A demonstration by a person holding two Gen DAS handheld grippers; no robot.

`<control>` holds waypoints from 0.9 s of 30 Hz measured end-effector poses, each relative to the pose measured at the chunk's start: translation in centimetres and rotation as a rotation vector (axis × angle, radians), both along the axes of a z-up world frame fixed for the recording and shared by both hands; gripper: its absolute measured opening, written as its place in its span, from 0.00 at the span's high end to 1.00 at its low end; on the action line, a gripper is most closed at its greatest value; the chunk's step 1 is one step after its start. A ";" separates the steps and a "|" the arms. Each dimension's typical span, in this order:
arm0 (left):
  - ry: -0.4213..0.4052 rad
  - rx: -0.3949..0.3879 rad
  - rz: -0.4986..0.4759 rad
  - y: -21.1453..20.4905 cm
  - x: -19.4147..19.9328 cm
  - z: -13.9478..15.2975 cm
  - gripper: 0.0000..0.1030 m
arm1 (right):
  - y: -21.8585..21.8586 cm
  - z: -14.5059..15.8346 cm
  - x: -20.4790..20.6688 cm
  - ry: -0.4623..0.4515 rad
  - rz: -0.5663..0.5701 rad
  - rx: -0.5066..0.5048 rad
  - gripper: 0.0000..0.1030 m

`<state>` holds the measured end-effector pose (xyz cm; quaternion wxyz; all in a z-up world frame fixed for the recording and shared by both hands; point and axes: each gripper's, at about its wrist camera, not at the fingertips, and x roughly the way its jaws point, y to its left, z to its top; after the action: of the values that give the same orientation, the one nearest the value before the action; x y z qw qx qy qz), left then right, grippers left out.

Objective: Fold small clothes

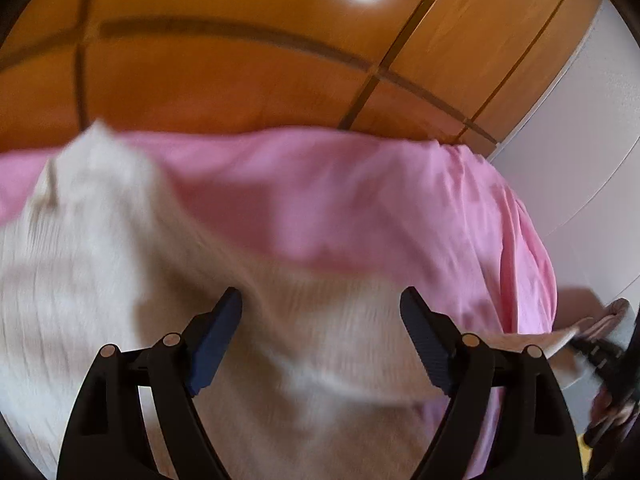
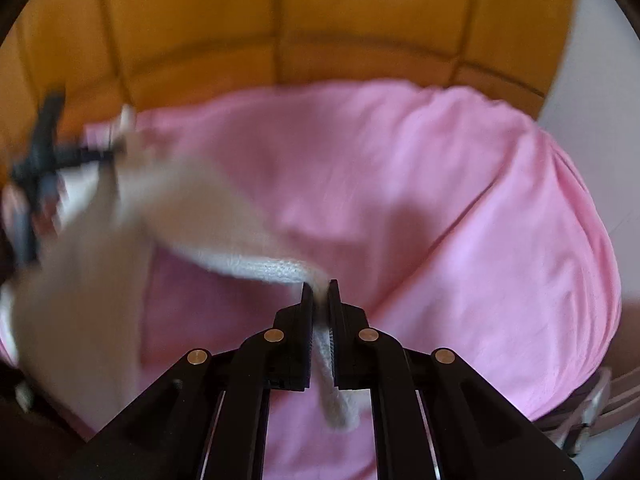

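A: What are the largest surfaces, and how many of each?
B: One glossy wooden panelled wall (image 1: 248,76) at the back, and in front of it one pink sheet (image 2: 420,200) that covers a bed and fills most of both views.

A: How many garments, and how does the garment look?
B: One cream ribbed garment (image 1: 120,280), blurred in both views. It is pale, with fine parallel ribs. In the left wrist view it spreads over the sheet on the left and runs beneath the gripper. In the right wrist view it stretches from the left edge to the centre, raised above the sheet.

A: How many grippers?
B: Two. The left gripper (image 1: 321,312) hangs over the cream cloth with its jaws wide apart and nothing between them. The right gripper (image 2: 319,292) has its jaws pressed together on a narrow edge of the garment, a strip of which hangs down behind the fingertips.
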<state>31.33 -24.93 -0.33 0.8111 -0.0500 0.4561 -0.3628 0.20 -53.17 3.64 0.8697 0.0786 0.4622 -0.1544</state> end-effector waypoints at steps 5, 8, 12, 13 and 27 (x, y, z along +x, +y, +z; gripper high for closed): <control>-0.072 -0.059 0.083 0.5 2.1 3.9 0.20 | -7.5 1.8 6.1 -0.014 -0.192 -0.044 1.00; -0.109 -0.071 0.132 3.3 1.8 5.2 0.15 | -12.4 0.9 10.5 0.043 -0.326 -0.093 1.00; -0.105 -0.029 0.200 8.1 0.7 4.3 0.15 | -15.2 -1.5 13.1 0.035 -0.395 -0.033 1.00; -0.099 -0.018 0.209 9.2 0.5 3.8 0.15 | -14.8 -2.0 13.1 0.019 -0.397 0.000 0.99; 0.072 0.098 0.382 20.7 -7.0 -4.6 0.15 | -8.5 -13.6 4.5 -0.002 -0.484 0.506 0.46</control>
<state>24.33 -4.24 -4.97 0.8499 -0.1091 0.4839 -0.1777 4.73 -61.71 -9.97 0.7612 0.3990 0.4531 -0.2366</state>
